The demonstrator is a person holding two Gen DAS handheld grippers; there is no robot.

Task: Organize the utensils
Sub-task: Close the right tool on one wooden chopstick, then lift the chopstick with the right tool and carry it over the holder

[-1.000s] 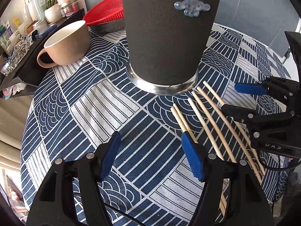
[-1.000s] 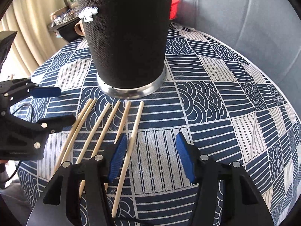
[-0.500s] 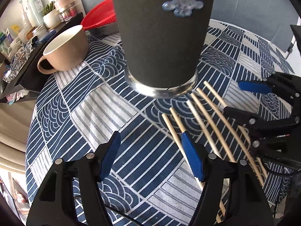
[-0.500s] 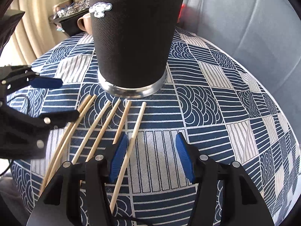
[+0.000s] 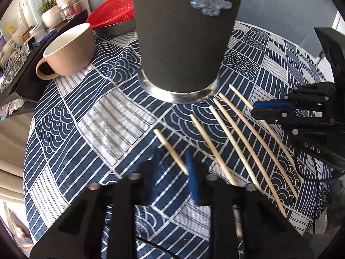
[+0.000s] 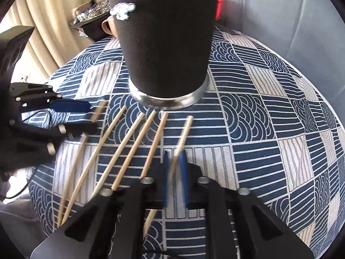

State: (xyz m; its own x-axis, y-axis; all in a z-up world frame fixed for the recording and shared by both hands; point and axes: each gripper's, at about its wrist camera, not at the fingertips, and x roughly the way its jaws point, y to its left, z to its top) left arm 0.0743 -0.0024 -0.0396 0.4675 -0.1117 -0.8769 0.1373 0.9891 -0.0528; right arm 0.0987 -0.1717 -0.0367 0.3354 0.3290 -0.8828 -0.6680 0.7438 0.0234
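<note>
Several wooden chopsticks (image 5: 237, 125) lie fanned on the blue patterned tablecloth in front of a tall dark holder (image 5: 183, 34) with a metal base, also in the right wrist view (image 6: 168, 43). My left gripper (image 5: 173, 168) has its blurred jaws narrowed around the leftmost chopstick (image 5: 170, 149). My right gripper (image 6: 174, 172) has its jaws nearly closed around the rightmost chopstick (image 6: 183, 133). The other chopsticks (image 6: 129, 146) lie between the two grippers.
A beige mug (image 5: 69, 49) stands left of the holder. A red basket (image 5: 112, 17) over a metal bowl sits behind it. A dark shelf (image 5: 21, 43) with jars and a plant is at far left. Grey cushions lie behind the round table.
Both grippers have narrowed from wide open onto the outermost chopsticks. The leftmost and rightmost chopsticks have shifted away from the fan.
</note>
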